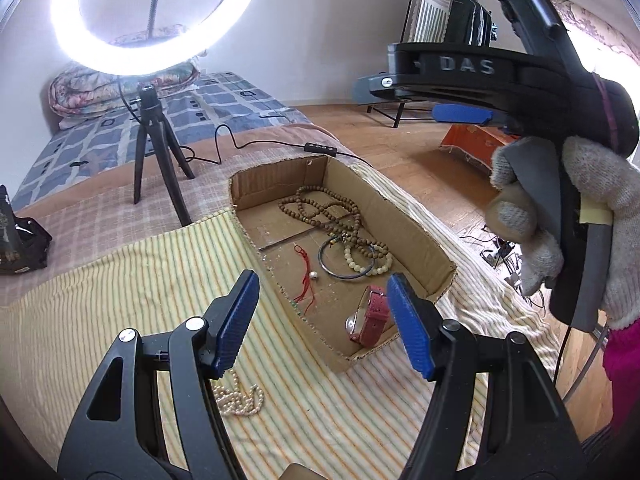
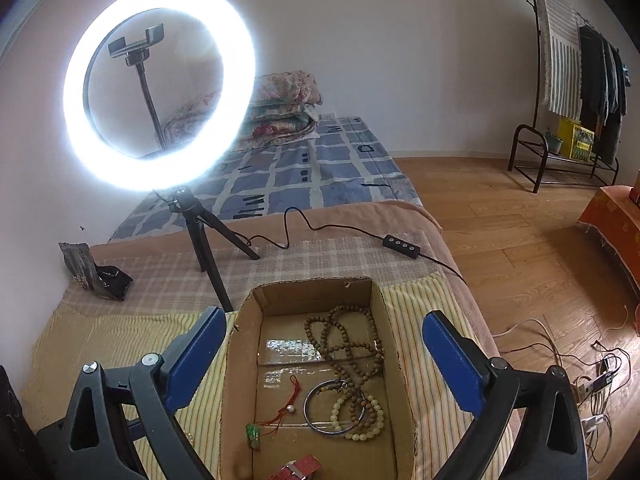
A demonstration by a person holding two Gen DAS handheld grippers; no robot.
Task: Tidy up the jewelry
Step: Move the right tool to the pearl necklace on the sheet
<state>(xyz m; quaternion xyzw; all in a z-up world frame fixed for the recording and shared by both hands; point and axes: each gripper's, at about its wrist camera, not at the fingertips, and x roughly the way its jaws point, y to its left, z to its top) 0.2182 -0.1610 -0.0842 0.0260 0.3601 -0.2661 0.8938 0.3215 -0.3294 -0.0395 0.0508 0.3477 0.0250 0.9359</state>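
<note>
A shallow cardboard box [image 1: 416, 236] [image 2: 312, 285] lies on a striped cloth. In it are a long brown bead necklace [image 1: 320, 208] [image 2: 344, 344], a dark bangle [image 1: 347, 276] [image 2: 310, 414], a pale bead bracelet [image 1: 370, 267] [image 2: 362, 434], a red cord charm [image 1: 306, 276] [image 2: 280, 416] and a red-strap watch [image 1: 370, 316] [image 2: 298, 470]. A pearl necklace [image 1: 240, 398] rests on the cloth outside the box, near its front left. My left gripper [image 1: 322, 320] hangs open and empty above the box's near end. My right gripper [image 2: 326, 360], held by a gloved hand [image 1: 592, 216], stands wide open and empty over the box.
A lit ring light [image 1: 152, 12] [image 2: 160, 88] on a black tripod [image 1: 156, 152] [image 2: 208, 248] stands behind the box. Its cable and controller [image 1: 320, 148] [image 2: 398, 245] run to the bed's right edge. A black bag [image 1: 20, 240] [image 2: 100, 276] sits at the far left. The wooden floor [image 2: 520, 240] holds loose cables [image 2: 592, 392].
</note>
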